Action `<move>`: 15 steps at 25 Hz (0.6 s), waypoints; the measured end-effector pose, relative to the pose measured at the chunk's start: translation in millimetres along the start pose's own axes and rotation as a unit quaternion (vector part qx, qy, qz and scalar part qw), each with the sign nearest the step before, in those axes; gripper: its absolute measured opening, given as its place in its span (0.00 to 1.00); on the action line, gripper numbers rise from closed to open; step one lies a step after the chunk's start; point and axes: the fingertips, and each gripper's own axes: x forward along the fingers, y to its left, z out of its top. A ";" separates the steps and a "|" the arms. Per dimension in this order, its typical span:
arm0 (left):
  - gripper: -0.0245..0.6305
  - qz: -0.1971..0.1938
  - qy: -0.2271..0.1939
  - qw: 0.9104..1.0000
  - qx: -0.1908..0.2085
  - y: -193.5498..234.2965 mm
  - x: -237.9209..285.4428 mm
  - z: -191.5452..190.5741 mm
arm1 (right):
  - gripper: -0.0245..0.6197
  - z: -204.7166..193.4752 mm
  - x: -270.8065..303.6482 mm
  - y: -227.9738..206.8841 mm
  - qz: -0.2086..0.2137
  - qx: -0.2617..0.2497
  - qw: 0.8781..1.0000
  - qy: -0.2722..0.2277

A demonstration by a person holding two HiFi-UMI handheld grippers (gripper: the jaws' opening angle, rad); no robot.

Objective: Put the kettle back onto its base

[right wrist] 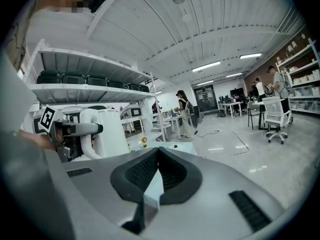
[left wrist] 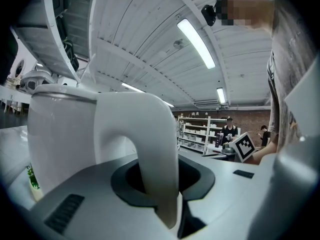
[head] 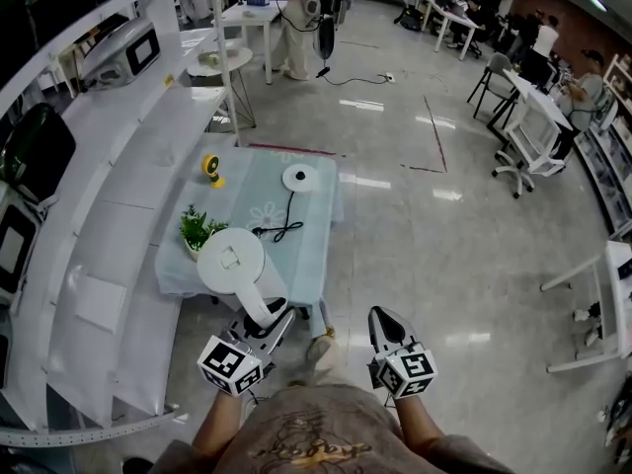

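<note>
Lower centre of the head view, the left gripper clamps the upright kettle by its handle. Its base lies up-frame and slightly right on the table, well apart. The right gripper is closed on nothing. The kettle's lid is down, so its contents are unseen.

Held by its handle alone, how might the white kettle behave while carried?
The kettle hangs well ahead of the left gripper, so it probably pulls nose-down and may swing. Its handle looks smooth and rounded, so it could slip or pivot between the jaws.
</note>
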 end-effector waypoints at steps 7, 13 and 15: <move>0.19 0.009 -0.001 1.000 -0.001 47.5 43.3 15.9 | 0.04 23.9 62.5 -22.5 0.013 0.008 1.000 -0.004; 0.19 0.017 0.000 1.000 -0.004 84.9 92.7 31.3 | 0.04 45.8 119.4 -56.2 0.024 0.006 1.000 0.000; 0.19 0.021 0.002 1.000 -0.002 94.3 110.4 36.8 | 0.04 53.0 135.4 -67.3 0.033 0.004 0.999 0.004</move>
